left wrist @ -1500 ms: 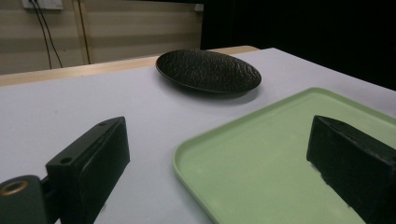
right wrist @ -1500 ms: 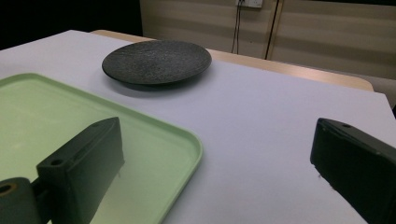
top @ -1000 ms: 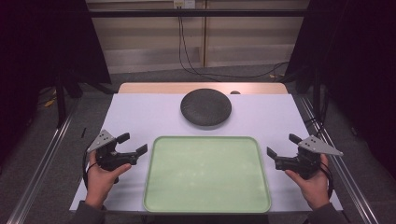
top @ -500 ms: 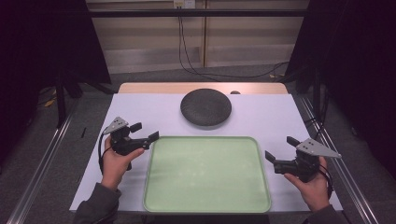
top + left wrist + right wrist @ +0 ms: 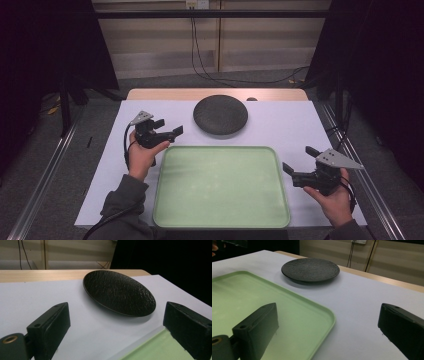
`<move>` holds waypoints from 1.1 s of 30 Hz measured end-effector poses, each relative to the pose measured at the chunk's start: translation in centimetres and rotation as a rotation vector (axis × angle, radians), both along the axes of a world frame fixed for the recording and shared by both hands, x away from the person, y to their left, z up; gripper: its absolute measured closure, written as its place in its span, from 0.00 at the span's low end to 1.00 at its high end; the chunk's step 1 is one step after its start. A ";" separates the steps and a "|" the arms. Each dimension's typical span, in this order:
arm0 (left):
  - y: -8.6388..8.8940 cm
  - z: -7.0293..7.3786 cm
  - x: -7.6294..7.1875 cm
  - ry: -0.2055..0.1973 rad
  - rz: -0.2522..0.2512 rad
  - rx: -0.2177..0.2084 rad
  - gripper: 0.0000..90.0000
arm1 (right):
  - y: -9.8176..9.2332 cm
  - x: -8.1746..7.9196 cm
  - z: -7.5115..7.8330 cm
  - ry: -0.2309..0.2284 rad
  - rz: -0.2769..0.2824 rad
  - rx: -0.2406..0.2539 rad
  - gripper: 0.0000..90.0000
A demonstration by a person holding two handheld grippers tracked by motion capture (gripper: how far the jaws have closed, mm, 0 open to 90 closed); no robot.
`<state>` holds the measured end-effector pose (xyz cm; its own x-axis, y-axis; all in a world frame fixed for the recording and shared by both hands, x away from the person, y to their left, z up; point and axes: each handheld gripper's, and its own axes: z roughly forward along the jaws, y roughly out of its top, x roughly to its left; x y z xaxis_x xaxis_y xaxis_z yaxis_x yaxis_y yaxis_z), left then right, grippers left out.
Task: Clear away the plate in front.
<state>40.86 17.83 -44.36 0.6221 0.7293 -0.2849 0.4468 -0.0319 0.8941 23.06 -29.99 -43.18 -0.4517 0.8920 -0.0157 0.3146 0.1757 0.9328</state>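
Your left gripper (image 5: 169, 128) hangs over the white table cover (image 5: 120, 150), just off the far-left corner of the green tray (image 5: 220, 187), jaws spread wide and empty. It points at the black plate (image 5: 220, 114), which sits flat on the cover just beyond the tray's far edge; in the left gripper view the plate (image 5: 119, 292) lies ahead between the jaws, near but not touched. So the work looks barely begun: nothing is gripped, and the tray is bare. Your right gripper (image 5: 297, 162) waits at the tray's right edge, jaws also apart and holding nothing. The reach, the grasp and any move of the plate are all left to do.
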 end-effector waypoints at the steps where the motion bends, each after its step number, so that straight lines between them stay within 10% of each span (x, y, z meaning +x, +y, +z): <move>1: -0.3 -0.1 0.3 0.004 0.007 0.003 0.08 | 0.0 0.0 0.0 -0.007 0.002 0.001 0.03; 33: -5.0 -2.2 7.6 0.110 0.127 0.008 0.09 | 0.1 -0.3 0.1 -0.009 0.020 0.002 0.03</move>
